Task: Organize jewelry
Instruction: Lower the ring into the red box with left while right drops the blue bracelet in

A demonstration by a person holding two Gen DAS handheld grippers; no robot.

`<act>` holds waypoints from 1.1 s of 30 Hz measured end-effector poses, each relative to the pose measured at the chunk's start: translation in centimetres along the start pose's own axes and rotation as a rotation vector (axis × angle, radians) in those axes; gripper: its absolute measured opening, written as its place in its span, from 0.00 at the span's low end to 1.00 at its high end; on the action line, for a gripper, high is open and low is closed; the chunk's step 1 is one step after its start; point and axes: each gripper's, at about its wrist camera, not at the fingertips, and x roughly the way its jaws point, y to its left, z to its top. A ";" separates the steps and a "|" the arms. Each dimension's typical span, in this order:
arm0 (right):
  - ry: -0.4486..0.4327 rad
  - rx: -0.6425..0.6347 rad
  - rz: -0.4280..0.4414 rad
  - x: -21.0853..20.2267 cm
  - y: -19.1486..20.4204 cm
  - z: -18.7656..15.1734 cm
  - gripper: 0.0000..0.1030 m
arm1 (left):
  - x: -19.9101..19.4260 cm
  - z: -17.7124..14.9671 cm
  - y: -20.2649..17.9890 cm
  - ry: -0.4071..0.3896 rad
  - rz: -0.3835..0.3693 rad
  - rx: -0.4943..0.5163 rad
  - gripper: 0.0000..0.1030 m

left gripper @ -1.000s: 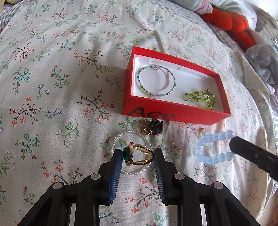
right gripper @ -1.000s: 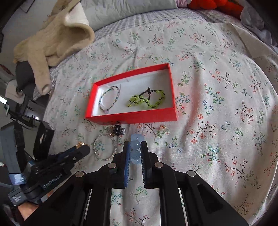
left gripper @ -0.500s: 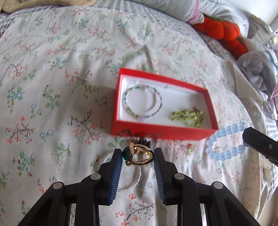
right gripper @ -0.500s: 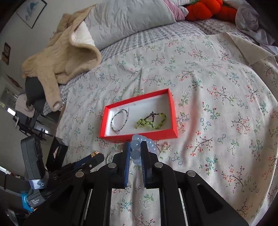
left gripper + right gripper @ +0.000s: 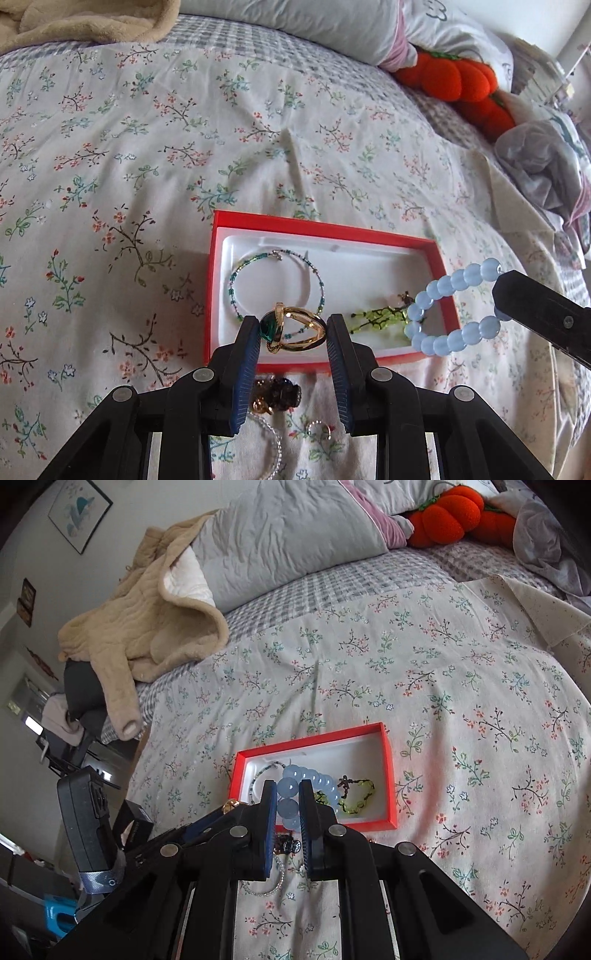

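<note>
Over red box [image 5: 317, 229]: left gripper [image 5: 291, 332] clamps gold ring [image 5: 295, 328]; right gripper [image 5: 288, 797] pinches blue bead bracelet [image 5: 314, 779].

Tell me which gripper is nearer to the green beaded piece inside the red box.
Right. The right gripper, clamped on the blue bead bracelet, hangs that bracelet just beside the green beaded piece. The left gripper, clamped on the gold ring, sits over the box's other end.

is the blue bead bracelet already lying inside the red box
No, the blue bead bracelet hangs in the air from the right gripper, clamped between its fingers in front of the red box.
</note>
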 end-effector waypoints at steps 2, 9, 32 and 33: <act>0.002 -0.009 0.001 0.8 0.3 0.2 0.12 | 0.6 0.2 0.1 0.007 0.000 0.002 0.30; 0.018 -0.020 -0.006 2.2 0.4 0.3 0.12 | 1.9 0.5 0.3 0.031 0.006 -0.002 0.34; 0.064 -0.096 -0.172 6.7 0.4 0.4 0.12 | -2.3 -1.5 4.9 0.067 0.156 -0.077 0.48; 0.058 -0.103 -0.179 6.6 0.3 0.4 0.12 | -2.3 -1.5 4.9 0.068 0.155 -0.077 0.48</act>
